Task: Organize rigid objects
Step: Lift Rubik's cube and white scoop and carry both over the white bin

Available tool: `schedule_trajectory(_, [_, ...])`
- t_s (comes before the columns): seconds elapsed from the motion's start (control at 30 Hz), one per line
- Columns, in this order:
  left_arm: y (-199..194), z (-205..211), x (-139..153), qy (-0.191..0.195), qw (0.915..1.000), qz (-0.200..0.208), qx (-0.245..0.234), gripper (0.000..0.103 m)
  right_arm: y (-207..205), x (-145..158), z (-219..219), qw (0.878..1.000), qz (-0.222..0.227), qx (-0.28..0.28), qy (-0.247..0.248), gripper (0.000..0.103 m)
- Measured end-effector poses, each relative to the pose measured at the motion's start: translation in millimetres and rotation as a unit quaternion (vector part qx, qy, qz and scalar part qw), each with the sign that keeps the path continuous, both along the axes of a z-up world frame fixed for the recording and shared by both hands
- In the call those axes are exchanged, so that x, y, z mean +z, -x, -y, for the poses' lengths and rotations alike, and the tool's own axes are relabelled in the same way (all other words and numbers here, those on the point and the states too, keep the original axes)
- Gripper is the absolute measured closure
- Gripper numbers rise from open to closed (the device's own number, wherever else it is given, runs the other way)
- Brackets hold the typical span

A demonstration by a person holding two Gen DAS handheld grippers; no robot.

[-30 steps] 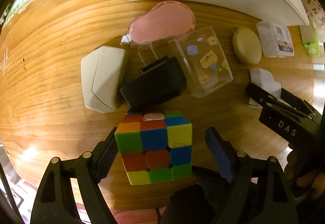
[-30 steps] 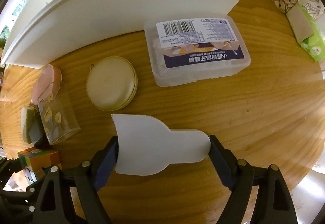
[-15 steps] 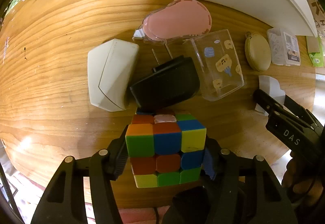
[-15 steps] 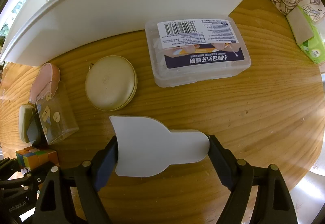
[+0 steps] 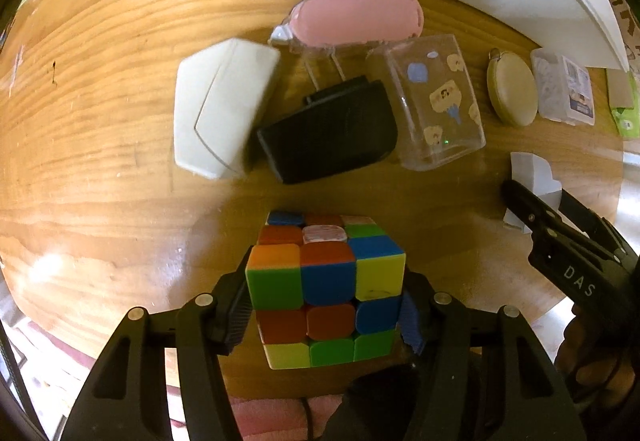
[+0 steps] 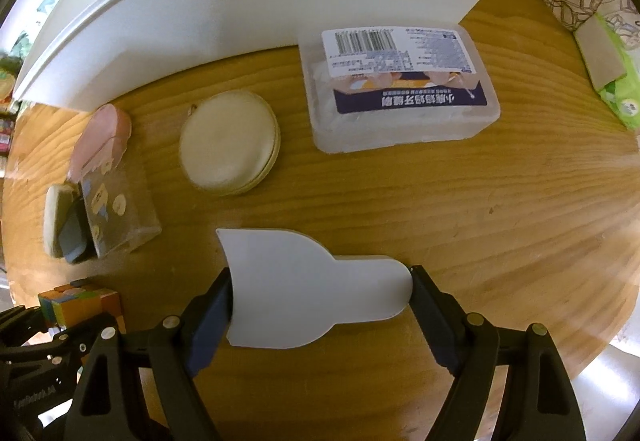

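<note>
Multicoloured cube (image 5: 326, 295), scrambled, clamped in left gripper (image 5: 326, 317).

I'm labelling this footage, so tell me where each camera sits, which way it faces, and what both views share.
Left wrist: on the left tongs, looking forward and down at the table; its fingers clamp the puzzle cube; the right tongs show at right.
Right wrist: on the right tongs, facing the white bin; its fingers hold a white scraper; the left tongs show at lower left.
Shared: cube, scraper, round case, clear box.
</note>
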State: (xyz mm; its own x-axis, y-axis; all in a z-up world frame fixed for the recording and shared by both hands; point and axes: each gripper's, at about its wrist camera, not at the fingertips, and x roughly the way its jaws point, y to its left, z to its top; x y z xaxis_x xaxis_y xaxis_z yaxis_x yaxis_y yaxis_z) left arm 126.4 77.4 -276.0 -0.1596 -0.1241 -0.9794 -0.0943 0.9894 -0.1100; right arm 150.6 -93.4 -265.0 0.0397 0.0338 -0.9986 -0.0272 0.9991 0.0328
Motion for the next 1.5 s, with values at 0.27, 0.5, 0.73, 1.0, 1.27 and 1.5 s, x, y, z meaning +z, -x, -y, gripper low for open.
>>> schedule_trajectory(0.27, [11,-3,-5,0.004,0.9995,-0.005,0.03,0.04,15,3,9,1.0,-0.008,0.021,-0.017,0.019])
schedule_trajectory(0.5, [18,-16,-10,0.008,0.9978,-0.007,0.066,0.04,19,14,21,0.998,0.009,0.048,-0.028,0.019])
schedule_trajectory(0.73, [24,-24,5,0.004,0.9948,0.013,0.101,0.04,17,43,26,0.995,0.046,0.079,-0.043,0.019])
schedule_trajectory(1.0, [24,-42,43,-0.007,0.9905,0.059,0.124,0.04,17,73,22,0.986,0.1,0.125,-0.048,0.019])
schedule_trajectory(1.27, [14,-52,84,-0.02,0.9867,0.099,0.127,0.04,10,95,22,0.98,0.136,0.14,-0.05,0.019])
schedule_trajectory(1.5, [-5,-37,116,-0.03,0.9849,0.132,0.108,0.04,1,110,16,0.975,0.168,0.135,-0.059,0.019])
